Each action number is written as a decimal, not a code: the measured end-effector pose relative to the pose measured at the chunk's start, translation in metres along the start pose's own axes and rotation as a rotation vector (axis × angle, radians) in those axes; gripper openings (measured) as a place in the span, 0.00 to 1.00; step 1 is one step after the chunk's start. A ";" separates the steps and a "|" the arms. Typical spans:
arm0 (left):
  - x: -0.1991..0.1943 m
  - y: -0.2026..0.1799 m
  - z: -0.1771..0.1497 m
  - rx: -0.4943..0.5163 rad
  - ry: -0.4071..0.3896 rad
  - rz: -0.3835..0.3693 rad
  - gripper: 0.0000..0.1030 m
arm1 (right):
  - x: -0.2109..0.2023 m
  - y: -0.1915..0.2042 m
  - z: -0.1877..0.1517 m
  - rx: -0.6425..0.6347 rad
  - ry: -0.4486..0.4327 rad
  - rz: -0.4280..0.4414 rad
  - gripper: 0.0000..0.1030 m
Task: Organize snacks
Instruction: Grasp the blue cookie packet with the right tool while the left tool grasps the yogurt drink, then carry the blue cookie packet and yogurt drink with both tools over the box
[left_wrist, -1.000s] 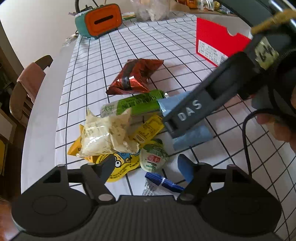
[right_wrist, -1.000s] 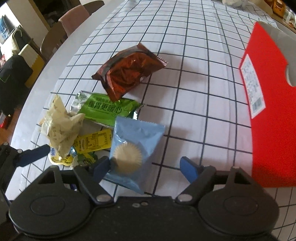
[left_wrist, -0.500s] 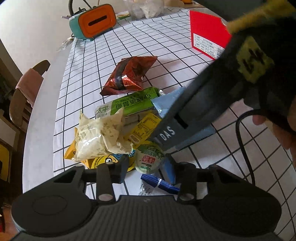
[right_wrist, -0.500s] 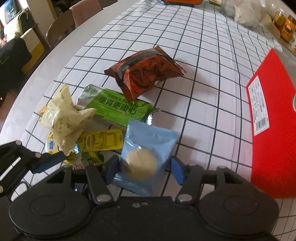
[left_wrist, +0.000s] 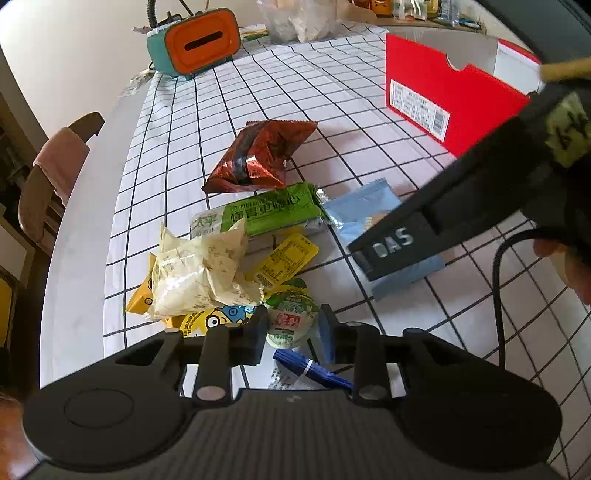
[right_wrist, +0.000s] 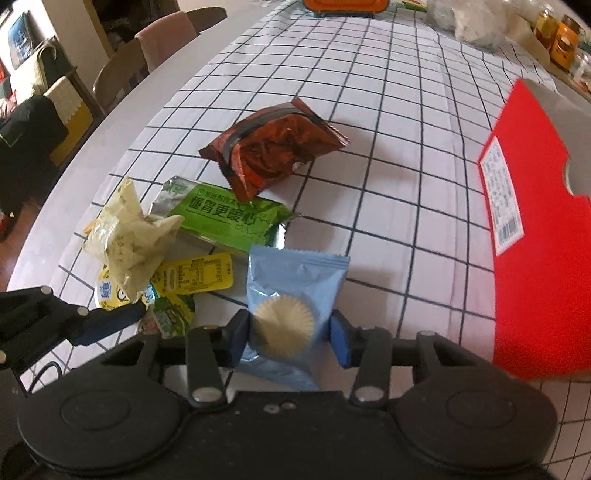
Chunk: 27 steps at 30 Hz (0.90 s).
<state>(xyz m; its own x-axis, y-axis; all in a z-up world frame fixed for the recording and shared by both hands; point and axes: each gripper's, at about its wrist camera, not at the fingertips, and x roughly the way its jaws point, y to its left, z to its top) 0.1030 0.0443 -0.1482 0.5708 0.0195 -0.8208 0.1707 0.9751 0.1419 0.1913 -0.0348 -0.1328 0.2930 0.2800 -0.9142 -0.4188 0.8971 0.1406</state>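
Note:
A pile of snacks lies on the checked tablecloth. My left gripper (left_wrist: 291, 326) is shut on a small green jelly cup (left_wrist: 291, 319). My right gripper (right_wrist: 290, 334) is shut on a light blue cake packet (right_wrist: 295, 295), which also shows in the left wrist view (left_wrist: 364, 212) under the right gripper's body. Near them lie a green cracker pack (right_wrist: 229, 218), a red-brown foil bag (right_wrist: 273, 147), a crumpled cream packet (left_wrist: 195, 269), a yellow sachet (left_wrist: 286, 256) and a yellow cartoon packet (left_wrist: 207, 321). A red box (right_wrist: 532, 236) stands open at the right.
An orange and teal tissue box (left_wrist: 197, 42) stands at the far end of the table. A blue-wrapped item (left_wrist: 310, 369) lies under my left gripper. Chairs (left_wrist: 51, 173) stand along the table's left edge. Jars and bags crowd the far right corner (right_wrist: 554, 40).
Both grippers have closed: the left one on the green jelly cup, the right one on the light blue cake packet. Both have moved slightly forward over the pile.

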 end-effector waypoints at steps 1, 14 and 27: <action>-0.001 0.000 0.000 -0.001 -0.003 0.000 0.24 | -0.003 -0.003 -0.001 0.007 -0.005 0.003 0.44; -0.006 -0.008 -0.001 -0.028 0.009 0.000 0.19 | -0.043 -0.030 -0.017 0.049 -0.060 0.054 0.44; 0.001 -0.005 -0.003 -0.057 0.029 0.013 0.56 | -0.072 -0.040 -0.043 0.094 -0.089 0.139 0.44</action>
<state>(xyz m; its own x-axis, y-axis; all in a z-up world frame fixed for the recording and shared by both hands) 0.1004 0.0400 -0.1507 0.5487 0.0381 -0.8351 0.1168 0.9857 0.1217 0.1496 -0.1053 -0.0891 0.3147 0.4288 -0.8468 -0.3798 0.8745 0.3017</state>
